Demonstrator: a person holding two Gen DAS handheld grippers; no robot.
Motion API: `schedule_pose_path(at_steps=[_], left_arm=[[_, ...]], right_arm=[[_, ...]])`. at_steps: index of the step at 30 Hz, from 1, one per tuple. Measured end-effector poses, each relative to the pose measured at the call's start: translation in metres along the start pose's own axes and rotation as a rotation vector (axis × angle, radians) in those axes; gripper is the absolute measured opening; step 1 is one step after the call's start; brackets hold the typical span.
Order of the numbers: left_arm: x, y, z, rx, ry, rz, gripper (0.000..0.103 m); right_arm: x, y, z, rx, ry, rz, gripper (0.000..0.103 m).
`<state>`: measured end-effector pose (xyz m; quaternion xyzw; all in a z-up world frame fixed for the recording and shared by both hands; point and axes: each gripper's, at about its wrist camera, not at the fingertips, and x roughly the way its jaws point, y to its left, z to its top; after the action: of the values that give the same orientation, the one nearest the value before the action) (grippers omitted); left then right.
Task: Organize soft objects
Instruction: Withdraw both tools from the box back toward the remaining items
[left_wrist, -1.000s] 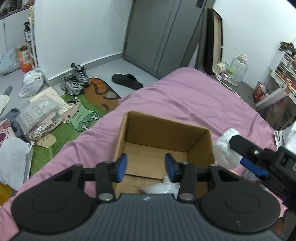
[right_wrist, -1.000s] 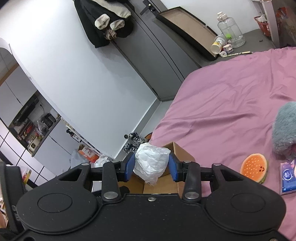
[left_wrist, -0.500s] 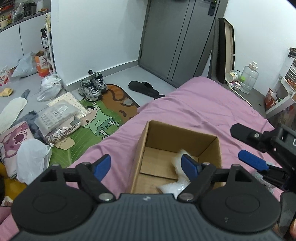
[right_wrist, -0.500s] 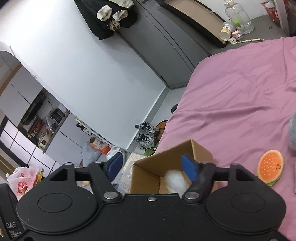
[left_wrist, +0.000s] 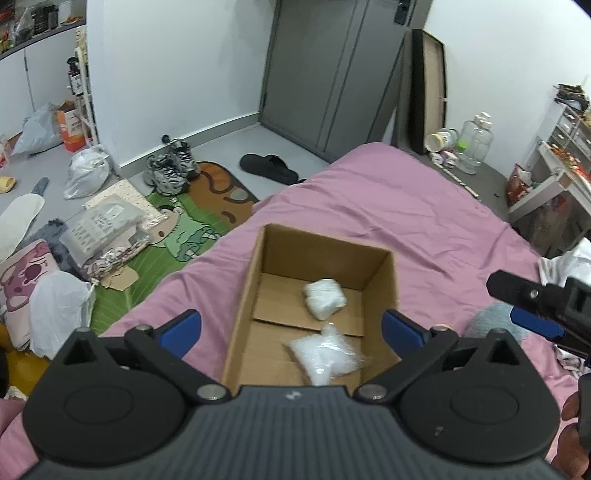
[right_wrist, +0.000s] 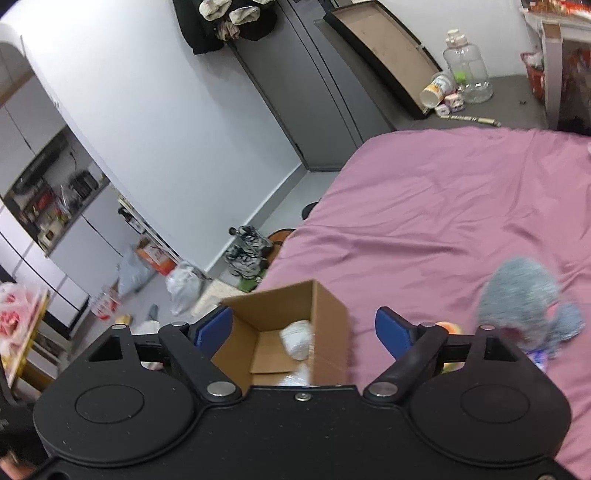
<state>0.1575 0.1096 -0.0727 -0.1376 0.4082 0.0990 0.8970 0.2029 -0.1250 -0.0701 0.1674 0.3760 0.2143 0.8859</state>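
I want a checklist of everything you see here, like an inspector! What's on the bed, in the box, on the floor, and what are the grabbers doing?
Surface: pink bedsheet, wrinkled, carrying the cardboard box.
Job's things: white wad and clear bag of white stuff both lie inside the box; grey fluffy toy lies on the sheet, outside the box.
Clutter: an orange item, mostly hidden behind the right gripper.
Grippers: left gripper open, empty, over the box; right gripper open, empty.
Cables: nothing seen.
Surroundings: sneakers, black slipper, cartoon mat, plastic bags, clear water jug, grey doors.
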Motion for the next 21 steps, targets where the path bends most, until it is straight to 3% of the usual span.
schedule_pose_path(at_steps=[7, 21], left_arm=[[-0.019, -0.021, 0.002, 0.031, -0.041, -0.002, 0.103], [-0.040, -0.076, -0.002, 0.075, -0.048, -0.096, 0.103]], right_arm=[[-0.028, -0.018, 0.012, -0.032, -0.008, -0.045, 0.094], [-0.070, -0.057, 0.026, -0.091, -0.007, -0.100, 0.095]])
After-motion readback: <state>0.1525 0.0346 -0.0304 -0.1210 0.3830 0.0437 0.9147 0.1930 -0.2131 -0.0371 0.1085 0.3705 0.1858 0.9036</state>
